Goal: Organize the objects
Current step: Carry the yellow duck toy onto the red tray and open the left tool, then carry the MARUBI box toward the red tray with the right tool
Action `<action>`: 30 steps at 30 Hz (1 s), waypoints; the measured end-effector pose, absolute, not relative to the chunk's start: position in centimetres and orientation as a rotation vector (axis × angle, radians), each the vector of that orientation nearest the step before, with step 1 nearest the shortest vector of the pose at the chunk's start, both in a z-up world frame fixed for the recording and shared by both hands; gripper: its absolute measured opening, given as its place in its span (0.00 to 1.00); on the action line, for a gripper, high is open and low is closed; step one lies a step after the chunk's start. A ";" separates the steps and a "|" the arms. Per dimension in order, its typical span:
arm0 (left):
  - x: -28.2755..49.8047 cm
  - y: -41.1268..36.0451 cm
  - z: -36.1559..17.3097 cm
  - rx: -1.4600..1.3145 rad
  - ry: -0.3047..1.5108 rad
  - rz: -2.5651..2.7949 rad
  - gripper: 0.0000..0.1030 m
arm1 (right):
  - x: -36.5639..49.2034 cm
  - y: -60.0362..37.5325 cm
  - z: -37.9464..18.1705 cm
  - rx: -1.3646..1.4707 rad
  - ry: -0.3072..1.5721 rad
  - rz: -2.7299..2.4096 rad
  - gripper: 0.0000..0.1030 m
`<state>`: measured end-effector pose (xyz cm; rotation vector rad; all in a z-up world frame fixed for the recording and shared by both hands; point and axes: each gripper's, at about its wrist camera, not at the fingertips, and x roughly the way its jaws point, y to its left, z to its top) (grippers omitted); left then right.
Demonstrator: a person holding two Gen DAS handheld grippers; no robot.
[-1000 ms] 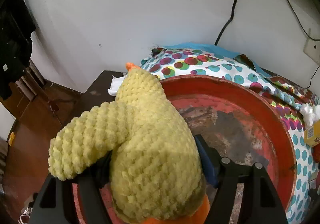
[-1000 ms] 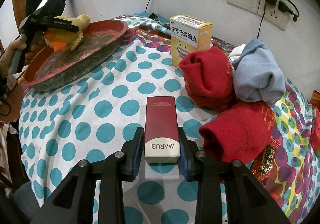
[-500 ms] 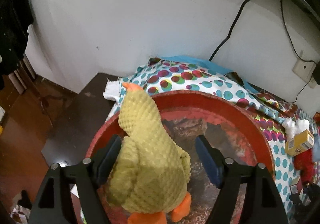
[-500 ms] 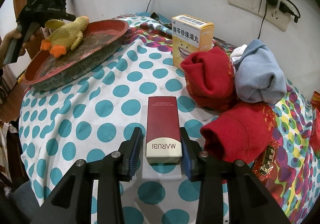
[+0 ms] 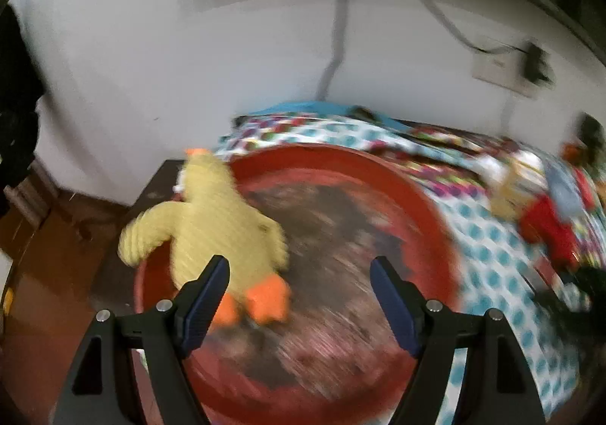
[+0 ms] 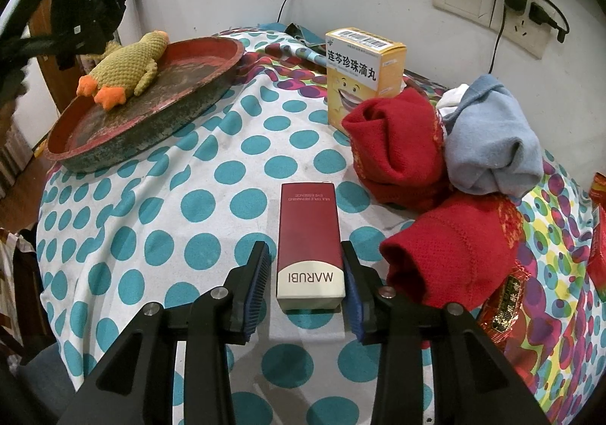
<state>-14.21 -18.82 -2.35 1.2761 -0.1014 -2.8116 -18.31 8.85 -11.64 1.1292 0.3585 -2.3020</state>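
Observation:
A yellow knitted duck [image 5: 219, 220] with orange feet lies on the left rim of a round red tray [image 5: 435, 235]; both also show in the right wrist view, the duck [image 6: 125, 65] and the tray [image 6: 212, 46] at far left. My left gripper [image 5: 299, 281] is open and empty, held above the tray, just behind the duck. The left view is blurred. My right gripper [image 6: 305, 273] is open, its jaws on either side of a dark red MARUBI box [image 6: 308, 243] that lies flat on the polka-dot cloth [image 6: 159, 205], with a small gap on the left.
A yellow medicine box [image 6: 363, 69] stands at the back. Red garments [image 6: 397, 144] and a light blue cloth [image 6: 488, 144] are piled to the right. Red packets [image 6: 598, 258] lie at the right edge. A wall socket [image 6: 492, 0] with cables is behind.
My left gripper let go of the duck, opened wide and drew back and up; the duck now lies on the tray. My right gripper's jaws opened slightly around the MARUBI box.

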 end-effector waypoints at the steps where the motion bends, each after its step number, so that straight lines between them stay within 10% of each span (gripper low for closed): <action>1: -13.1 -17.9 -2.5 1.282 -0.107 -2.835 0.77 | -18.3 8.8 -11.6 1.129 0.360 -2.302 0.34; 30: -3.3 -18.5 -4.6 1.065 -0.055 -2.844 0.77 | -17.2 5.9 -11.4 1.254 0.508 -2.505 0.27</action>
